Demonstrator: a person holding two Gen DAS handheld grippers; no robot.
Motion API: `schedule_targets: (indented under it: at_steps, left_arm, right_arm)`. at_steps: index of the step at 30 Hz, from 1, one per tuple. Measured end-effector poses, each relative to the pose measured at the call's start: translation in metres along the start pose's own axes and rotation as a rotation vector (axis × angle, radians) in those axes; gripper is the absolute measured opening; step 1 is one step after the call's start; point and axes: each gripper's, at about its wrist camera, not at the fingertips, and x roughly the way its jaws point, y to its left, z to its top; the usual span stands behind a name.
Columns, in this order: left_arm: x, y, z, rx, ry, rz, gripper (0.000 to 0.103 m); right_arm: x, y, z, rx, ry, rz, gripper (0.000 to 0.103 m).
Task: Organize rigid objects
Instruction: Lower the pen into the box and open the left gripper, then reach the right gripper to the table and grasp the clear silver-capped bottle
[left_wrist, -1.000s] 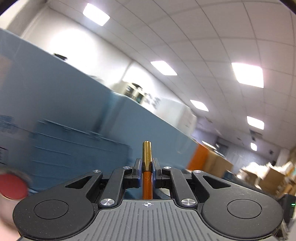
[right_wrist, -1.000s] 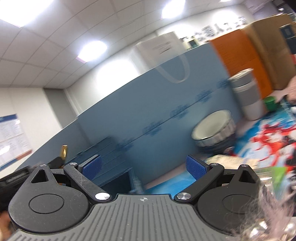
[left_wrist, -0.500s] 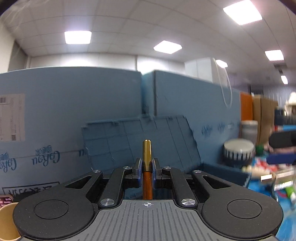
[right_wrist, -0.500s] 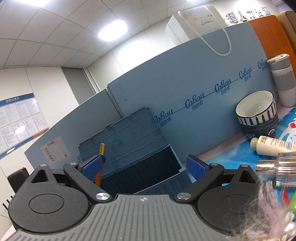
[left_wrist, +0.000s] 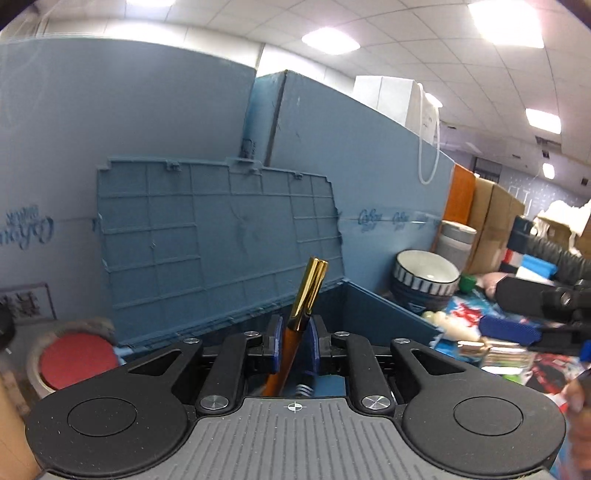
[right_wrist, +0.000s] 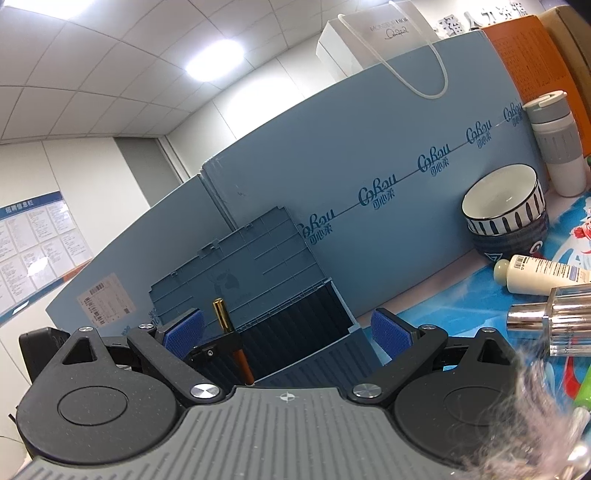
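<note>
The left gripper (left_wrist: 294, 345) clenches a gold-capped orange pen (left_wrist: 306, 295) above the open dark-blue plastic crate (left_wrist: 384, 306); lower before letting go. The right gripper (right_wrist: 286, 328) gapes empty beside that crate.

- The pen (left_wrist: 303, 302) in the left tool (left_wrist: 294, 341) stood straight up between the pads; it now leans to the right, its gold cap tipped away from the centre line.
- The pads look slightly further apart around the pen than before.
- The open blue box (left_wrist: 373, 310) has drawn nearer and now sits right ahead of the left tool, below the pen.
- Seen from the right tool (right_wrist: 288, 332), the pen (right_wrist: 225, 321) has shifted rightward, over the box (right_wrist: 295, 332).
</note>
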Motion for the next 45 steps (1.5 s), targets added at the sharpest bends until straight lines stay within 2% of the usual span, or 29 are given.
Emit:
schedule_targets:
  at_steps: [2, 7, 10, 11, 13, 14, 15, 17, 21, 34, 37, 45]
  left_arm:
    - [0.006, -0.005, -0.001, -0.012, 0.031, -0.014, 0.016]
    - [0.022, -0.021, -0.004, 0.012, 0.094, 0.024, 0.017]
    - [0.024, -0.023, -0.005, 0.001, 0.099, 0.037, 0.022]
    - [0.023, -0.022, -0.005, -0.009, 0.097, 0.036, 0.027]
    - [0.019, -0.02, -0.005, -0.03, 0.084, 0.036, 0.048]
    - [0.018, -0.019, -0.005, -0.033, 0.079, 0.037, 0.067]
    - [0.016, -0.02, -0.004, -0.034, 0.073, 0.043, 0.072]
    - [0.013, -0.02, -0.003, -0.039, 0.063, 0.053, 0.073]
    - [0.01, -0.018, 0.001, -0.072, 0.054, 0.072, 0.083]
    - [-0.012, -0.031, 0.015, -0.124, 0.013, 0.052, 0.09]
    - [-0.018, -0.036, 0.017, -0.125, -0.005, 0.024, 0.093]
    - [-0.02, -0.06, 0.017, -0.082, 0.015, -0.064, 0.095]
  right_arm:
    - [0.001, -0.001, 0.0, 0.003, 0.004, 0.001, 0.098]
    - [0.001, -0.001, -0.001, 0.01, 0.004, 0.0, 0.098]
    - [0.001, -0.003, -0.001, 0.016, 0.004, 0.0, 0.098]
    - [0.0, -0.003, -0.001, 0.017, 0.004, 0.0, 0.098]
    - [0.0, -0.004, -0.001, 0.02, 0.004, 0.0, 0.098]
    - [0.0, -0.004, -0.001, 0.022, 0.004, -0.001, 0.098]
    - [0.0, -0.004, -0.001, 0.024, 0.004, -0.001, 0.098]
    - [0.0, -0.004, -0.002, 0.024, 0.005, -0.001, 0.098]
    - [-0.001, -0.004, -0.002, 0.023, 0.006, -0.003, 0.098]
    - [-0.007, -0.009, 0.0, 0.039, -0.014, -0.018, 0.098]
    - [-0.012, -0.01, 0.001, 0.044, -0.024, -0.024, 0.098]
    - [-0.032, -0.024, 0.007, 0.069, -0.076, -0.078, 0.098]
